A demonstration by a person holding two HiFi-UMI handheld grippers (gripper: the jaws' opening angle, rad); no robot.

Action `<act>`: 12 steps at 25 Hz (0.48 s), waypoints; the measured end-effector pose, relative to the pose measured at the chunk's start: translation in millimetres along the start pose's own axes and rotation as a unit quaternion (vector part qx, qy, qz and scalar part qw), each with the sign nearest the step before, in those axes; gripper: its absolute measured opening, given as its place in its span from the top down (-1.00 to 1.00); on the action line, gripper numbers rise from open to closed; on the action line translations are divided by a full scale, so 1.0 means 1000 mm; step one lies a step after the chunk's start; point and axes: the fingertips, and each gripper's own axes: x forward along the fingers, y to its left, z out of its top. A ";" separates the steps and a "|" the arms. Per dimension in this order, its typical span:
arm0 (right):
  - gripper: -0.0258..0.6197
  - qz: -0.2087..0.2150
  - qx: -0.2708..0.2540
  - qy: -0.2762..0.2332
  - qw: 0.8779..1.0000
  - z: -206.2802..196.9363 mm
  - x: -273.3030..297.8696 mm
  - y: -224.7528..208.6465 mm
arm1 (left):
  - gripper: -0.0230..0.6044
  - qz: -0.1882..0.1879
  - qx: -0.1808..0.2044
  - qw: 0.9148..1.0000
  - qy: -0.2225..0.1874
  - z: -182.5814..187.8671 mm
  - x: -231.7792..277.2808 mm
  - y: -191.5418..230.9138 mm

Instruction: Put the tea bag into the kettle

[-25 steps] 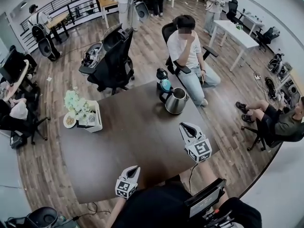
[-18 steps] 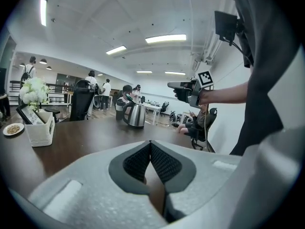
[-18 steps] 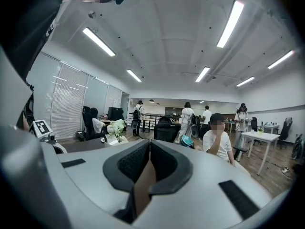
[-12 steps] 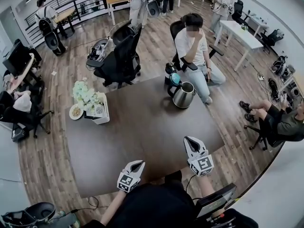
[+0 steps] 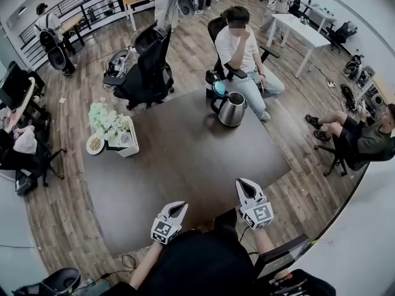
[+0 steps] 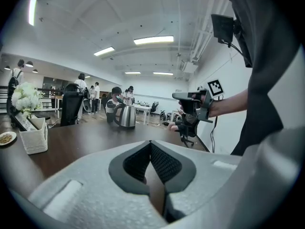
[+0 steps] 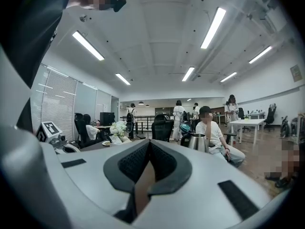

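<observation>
The steel kettle (image 5: 232, 110) stands at the table's far edge with its teal lid (image 5: 219, 90) tipped open; it also shows in the left gripper view as the kettle (image 6: 126, 117) and in the right gripper view as the kettle (image 7: 198, 141). No tea bag shows in any view. My left gripper (image 5: 178, 207) hovers at the table's near edge, jaws shut and empty (image 6: 150, 144). My right gripper (image 5: 242, 183) is beside it to the right, also shut with nothing between its pads (image 7: 150, 144). Both point toward the kettle, far short of it.
A white box with flowers (image 5: 117, 134) and a small snack plate (image 5: 94, 143) sit at the dark table's (image 5: 185, 159) left edge. A seated person (image 5: 241, 48) and a black office chair (image 5: 145, 73) are beyond the table. Another person sits at the right (image 5: 358, 137).
My right gripper has drawn back toward the table's near edge and sunk a little. My left gripper has shifted slightly forward. The kettle has not moved.
</observation>
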 end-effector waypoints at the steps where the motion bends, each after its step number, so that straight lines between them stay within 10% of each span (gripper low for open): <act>1: 0.89 -0.003 0.001 -0.001 1.000 -0.003 -0.003 0.003 | 0.91 -0.004 0.004 1.000 -0.002 -0.001 -0.003 -0.001; 12: 0.89 -0.008 0.031 0.024 0.999 -0.039 -0.013 0.054 | 0.91 -0.028 0.014 0.999 -0.015 0.001 -0.027 -0.001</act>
